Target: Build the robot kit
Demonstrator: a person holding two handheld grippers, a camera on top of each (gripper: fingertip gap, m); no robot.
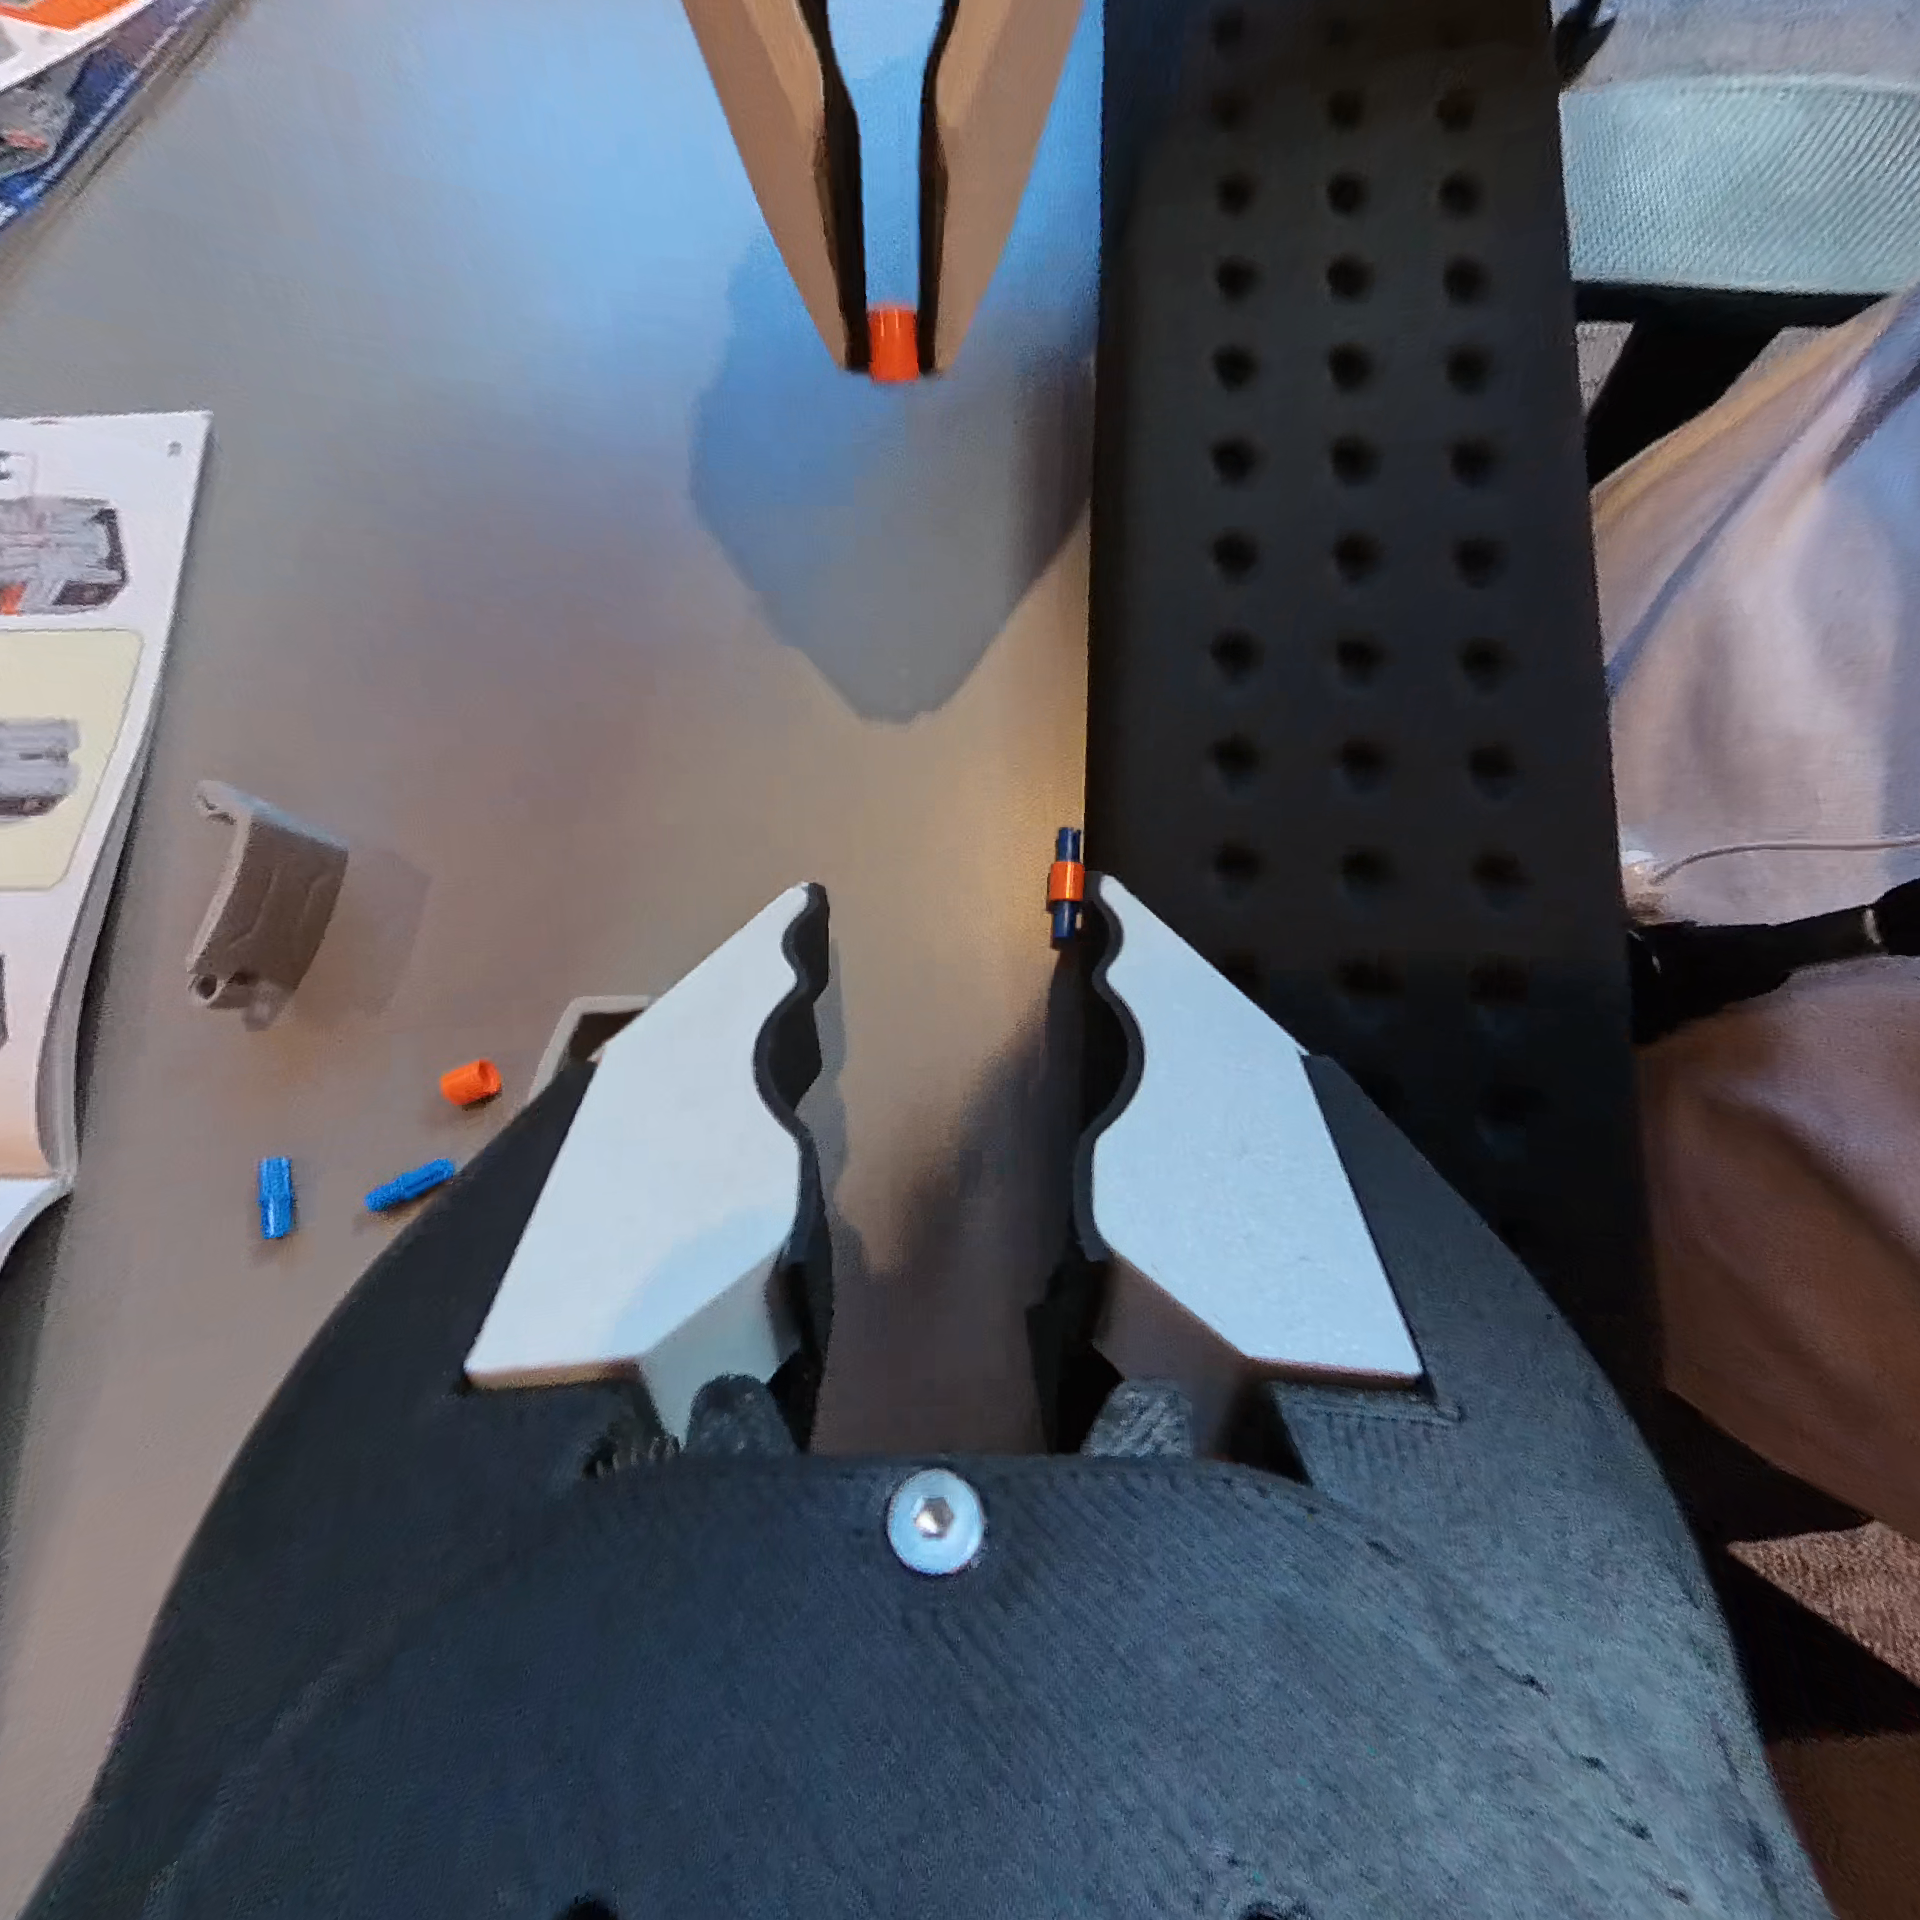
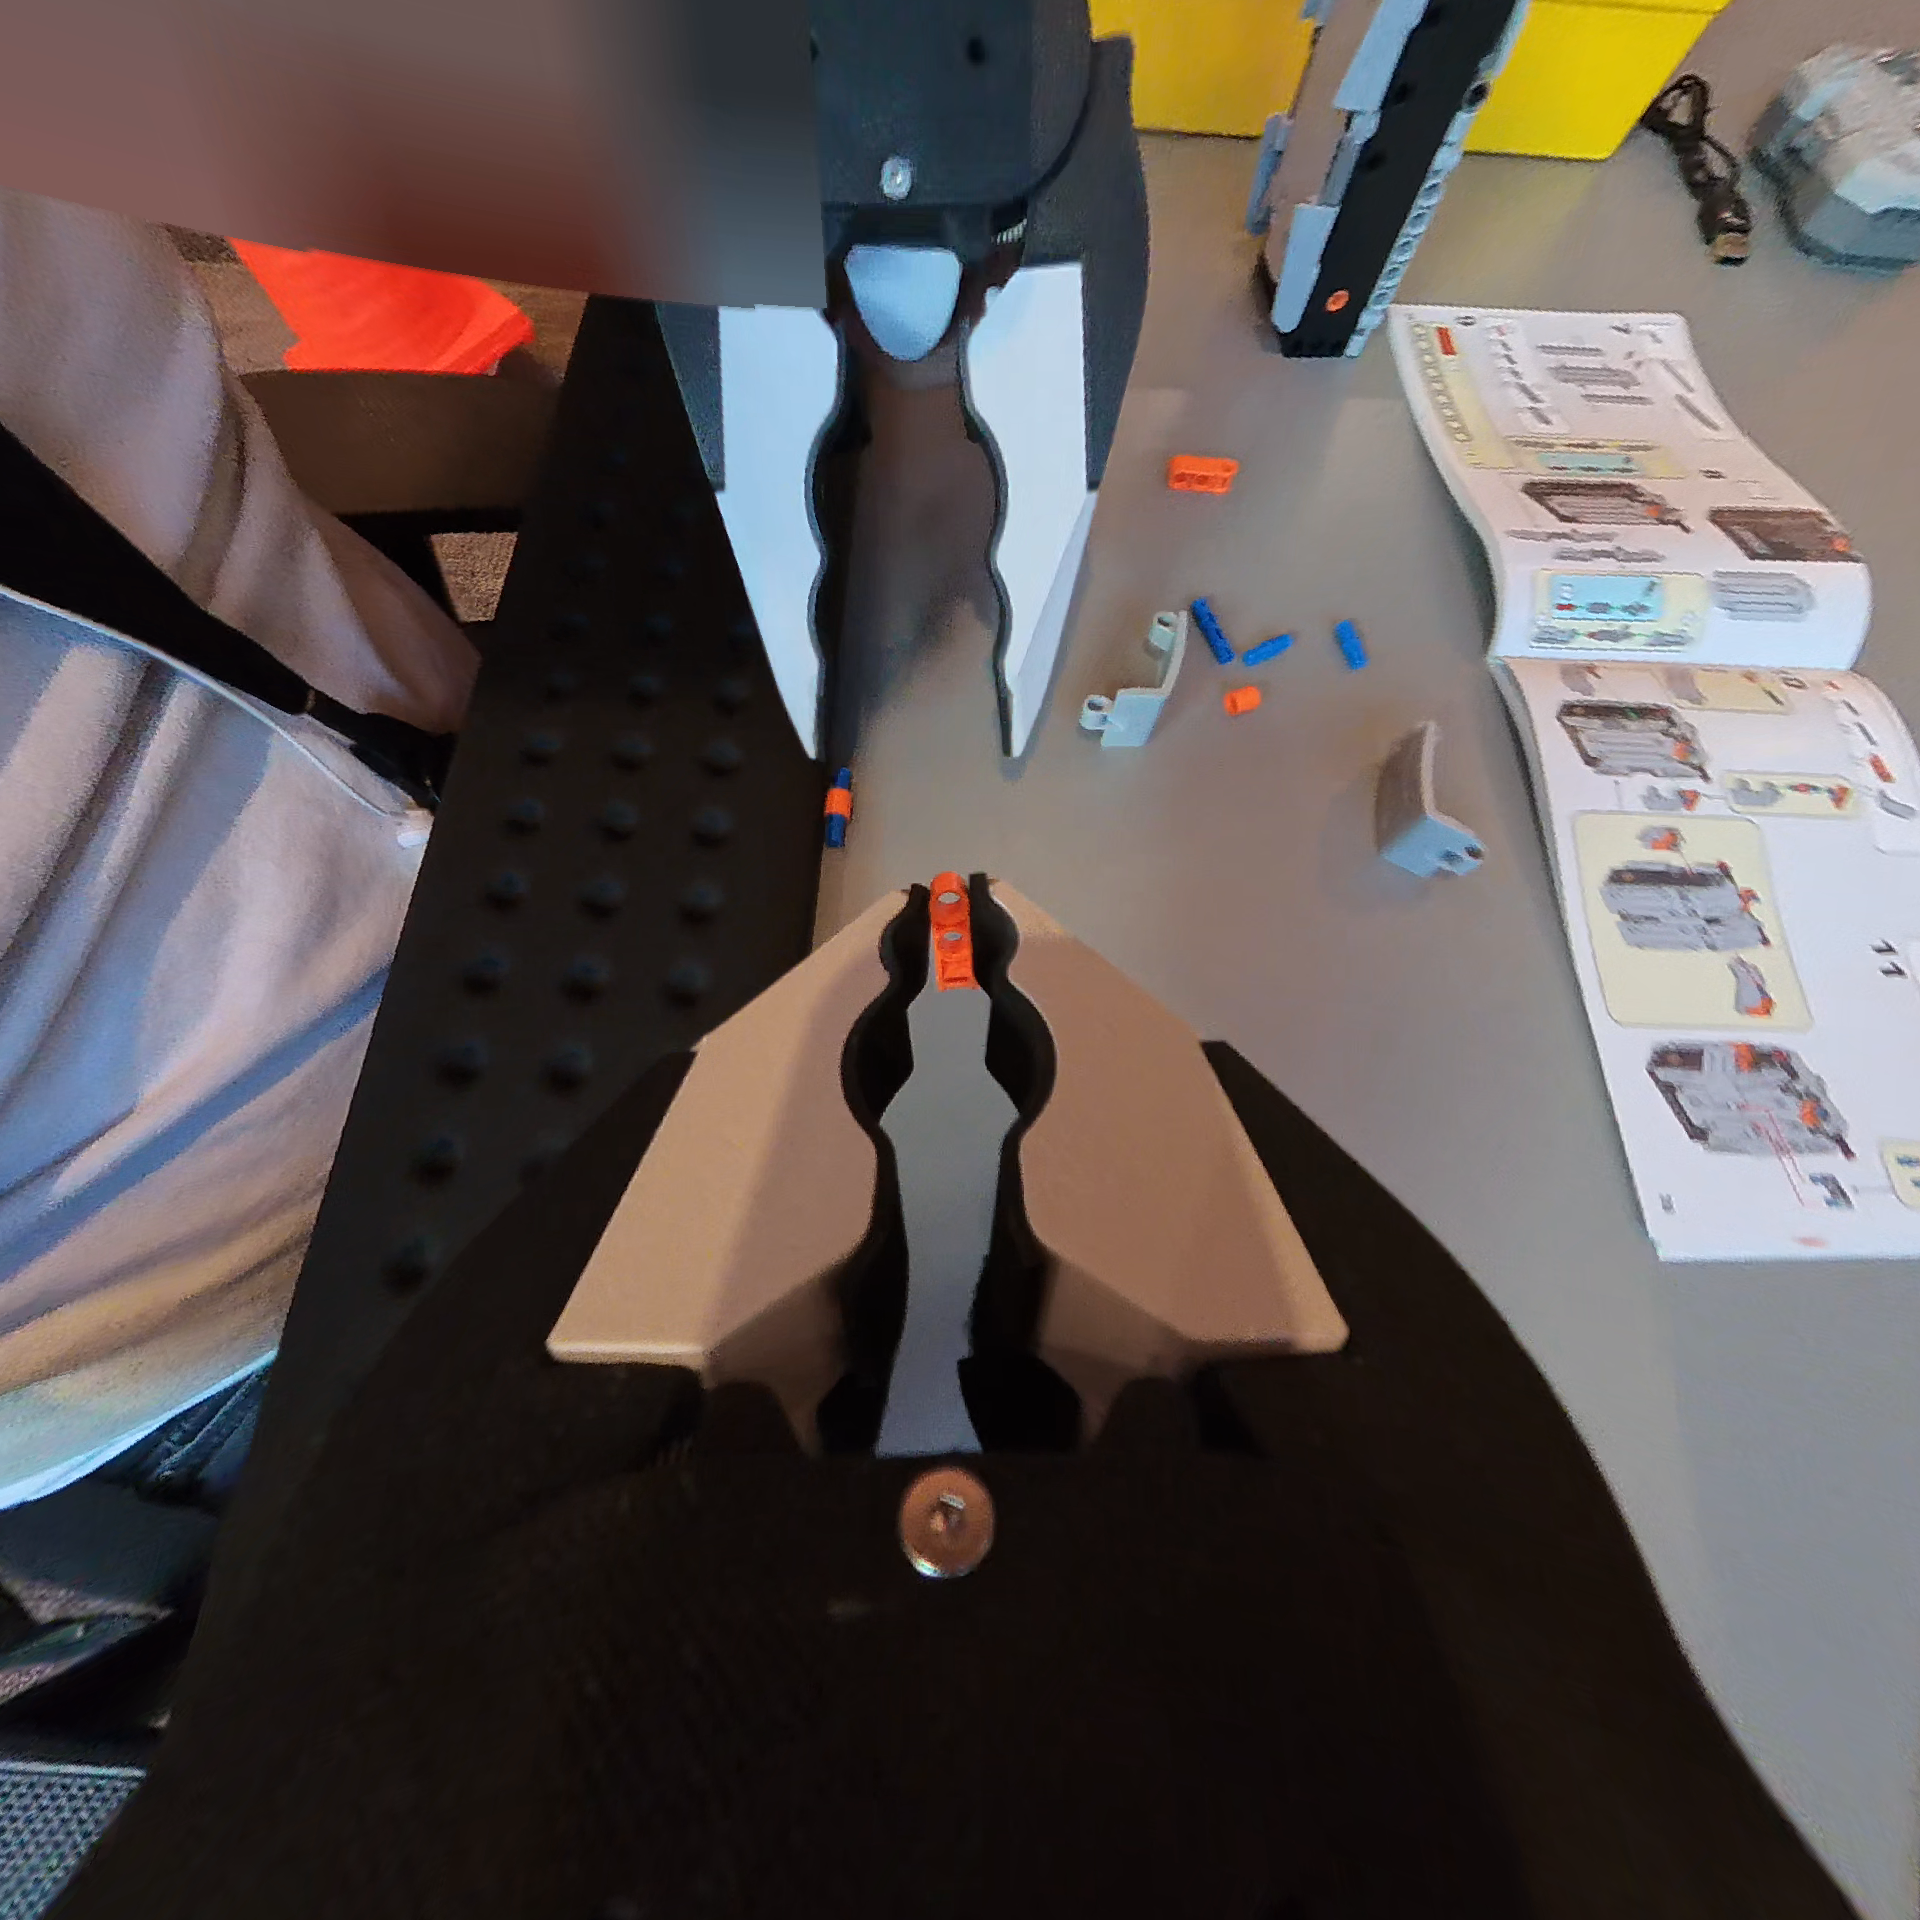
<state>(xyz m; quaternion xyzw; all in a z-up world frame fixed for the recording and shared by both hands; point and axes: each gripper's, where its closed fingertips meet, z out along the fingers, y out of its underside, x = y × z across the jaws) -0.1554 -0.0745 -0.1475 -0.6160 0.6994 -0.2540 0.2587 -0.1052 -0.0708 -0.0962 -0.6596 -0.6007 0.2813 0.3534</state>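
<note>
My right gripper (image 2: 951, 889) is shut on a small orange beam piece (image 2: 950, 935) and holds it just above the grey table; it also shows at the top of the left wrist view (image 1: 891, 358). My left gripper (image 1: 961, 899) is open and empty, its fingers facing the right gripper's across the table (image 2: 914, 746). A blue pin with an orange bush (image 1: 1067, 885) lies by its right fingertip, against the edge of a long black perforated panel (image 1: 1351, 520). In the right wrist view the pin (image 2: 837, 808) lies between the two grippers, beside the panel (image 2: 603, 831).
An open instruction booklet (image 2: 1683, 831) lies at the right. Near it are a grey curved panel (image 2: 1418, 821), a grey bracket (image 2: 1138, 686), blue pins (image 2: 1210, 629), an orange bush (image 2: 1240, 699) and an orange beam (image 2: 1202, 473). A black-and-grey model (image 2: 1361, 177) and a yellow bin (image 2: 1558, 73) stand behind. The grippers' ends are close to 8 cm from one another. The grey bracket (image 2: 1138, 686) is about 4 cm from my left fingertips.
</note>
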